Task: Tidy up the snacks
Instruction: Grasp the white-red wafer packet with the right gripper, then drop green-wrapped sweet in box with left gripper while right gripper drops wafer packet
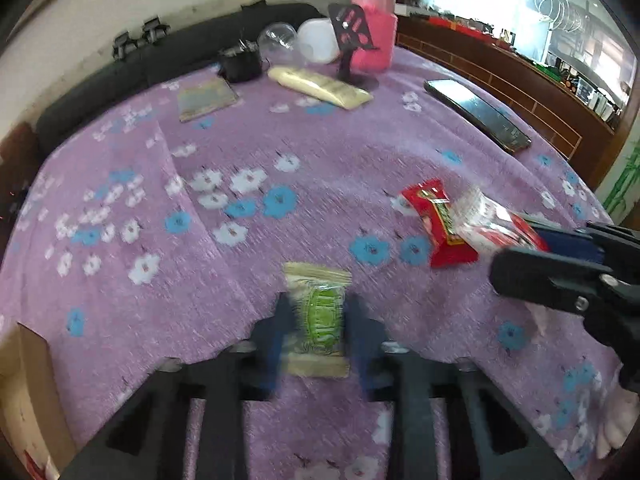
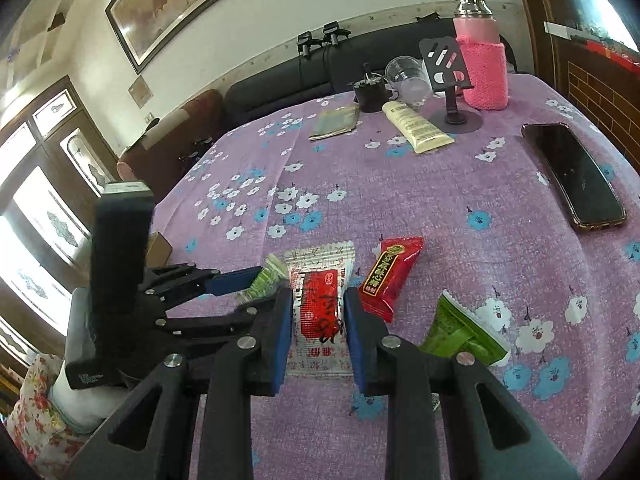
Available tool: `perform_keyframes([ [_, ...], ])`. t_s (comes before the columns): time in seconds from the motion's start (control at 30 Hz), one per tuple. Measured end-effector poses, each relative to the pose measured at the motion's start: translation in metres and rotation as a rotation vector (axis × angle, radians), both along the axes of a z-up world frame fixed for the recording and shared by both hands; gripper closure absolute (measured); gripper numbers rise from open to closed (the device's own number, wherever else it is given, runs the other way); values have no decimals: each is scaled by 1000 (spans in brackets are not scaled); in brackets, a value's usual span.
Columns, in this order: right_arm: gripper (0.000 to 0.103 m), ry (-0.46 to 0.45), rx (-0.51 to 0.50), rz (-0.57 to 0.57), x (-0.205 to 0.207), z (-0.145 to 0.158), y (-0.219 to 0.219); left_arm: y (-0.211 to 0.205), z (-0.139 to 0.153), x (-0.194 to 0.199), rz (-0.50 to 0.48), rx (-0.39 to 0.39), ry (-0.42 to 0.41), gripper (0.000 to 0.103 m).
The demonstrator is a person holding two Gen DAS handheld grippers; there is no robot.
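Blue-padded fingers of the left gripper (image 1: 316,332) are seen nearest the lens at 6 o'clock of the left wrist view, closed on a green snack packet (image 1: 318,318) with cream ends; the packet is gripped at its sides. Motion blur is present in that view. In the right wrist view the right gripper (image 2: 318,332) is closed on a white-and-red snack packet (image 2: 322,312), pinched at its middle, also at 6 o'clock.

The purple floral tablecloth (image 2: 420,200) is spread over the whole table. A black phone (image 2: 574,176) is laid at 2 o'clock near the cloth's edge. A pink-sleeved bottle (image 2: 482,64) is stood upright at 1 o'clock, with a black phone stand (image 2: 448,84) just beside it. A cream tube (image 2: 416,126) is laid near the stand's base at 12 o'clock. A clear cup (image 2: 404,74) and a small black pot (image 2: 370,96) are set behind the tube. A flat greyish packet (image 2: 336,122) is laid at 12 o'clock, left of the tube.

A red snack packet (image 2: 390,276) is laid just right of the right gripper's fingers, at about 5 o'clock of centre. A second green packet (image 2: 460,332) is laid at 4 o'clock, near the red one, partly hidden by the gripper arm. A cardboard box (image 1: 24,392) edge is seen at 8 o'clock of the left view.
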State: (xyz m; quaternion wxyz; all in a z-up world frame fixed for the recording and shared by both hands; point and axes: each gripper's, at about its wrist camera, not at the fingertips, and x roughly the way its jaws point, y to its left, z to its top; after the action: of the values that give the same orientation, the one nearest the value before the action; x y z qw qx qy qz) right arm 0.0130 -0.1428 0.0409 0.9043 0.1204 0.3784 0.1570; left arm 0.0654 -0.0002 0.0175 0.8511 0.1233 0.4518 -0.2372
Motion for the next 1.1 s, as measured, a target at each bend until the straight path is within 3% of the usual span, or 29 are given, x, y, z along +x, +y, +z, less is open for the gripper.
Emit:
perform_keyframes([
  [0.17, 79, -6, -8, -17, 0, -2, -1, 12, 7, -9, 40, -22, -16, 83],
  [0.37, 79, -28, -19, -8, -5, 0, 5, 50, 32, -37, 89, -141, -29, 83],
  [0.63, 79, -52, -97, 44, -16, -4, 36, 154, 77, -100, 237, -315, -94, 83],
  [0.87, 79, -33, -74, 166, -38, 6, 93, 248, 85, -148, 423, -315, -138, 83],
  [1.1, 78, -35, -71, 364, -63, 29, 185, 280, 53, -178, 512, -289, -113, 82],
])
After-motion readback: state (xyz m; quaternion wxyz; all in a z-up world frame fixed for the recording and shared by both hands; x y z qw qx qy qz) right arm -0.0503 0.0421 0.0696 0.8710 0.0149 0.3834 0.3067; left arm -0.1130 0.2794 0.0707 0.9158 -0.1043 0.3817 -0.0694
